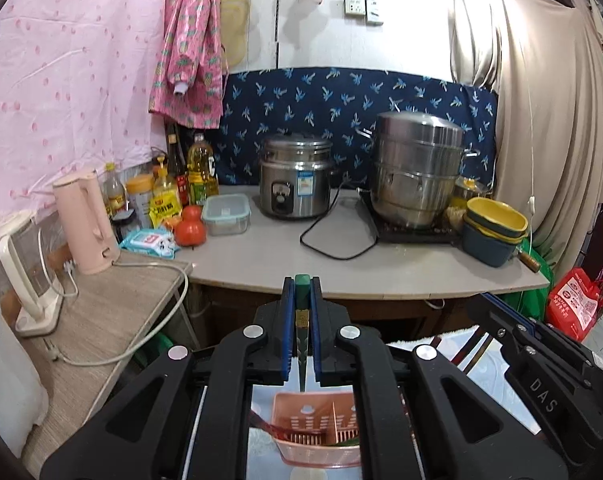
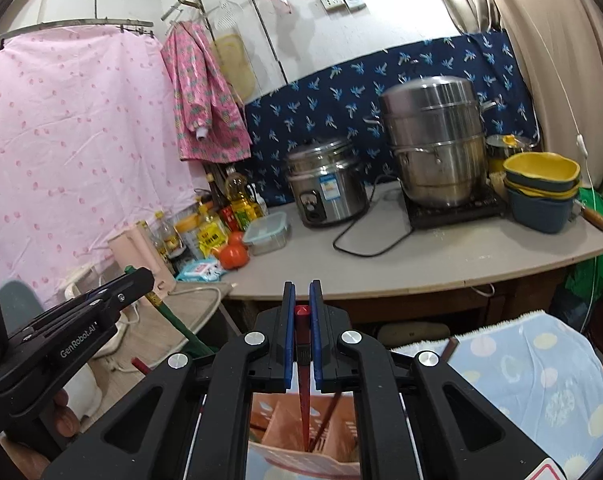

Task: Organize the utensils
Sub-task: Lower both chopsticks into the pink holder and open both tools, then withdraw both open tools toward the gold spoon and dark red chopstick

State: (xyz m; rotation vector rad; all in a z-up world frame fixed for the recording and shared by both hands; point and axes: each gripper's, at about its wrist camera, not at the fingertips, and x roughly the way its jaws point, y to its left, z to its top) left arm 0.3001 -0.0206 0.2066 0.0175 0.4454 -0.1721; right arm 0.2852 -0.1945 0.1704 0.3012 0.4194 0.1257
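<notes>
With a green-handled chopstick (image 1: 302, 292) clamped in the left gripper (image 1: 302, 320) jaws and a red-handled chopstick (image 2: 302, 320) in the right gripper (image 2: 302, 320) jaws, both hung over the pink slotted plastic utensil caddy (image 1: 317, 428), sorting is judged midway.

Black left gripper (image 1: 301, 284) and right gripper (image 2: 302, 286) — blue-lined jaws, silver screws.
</notes>
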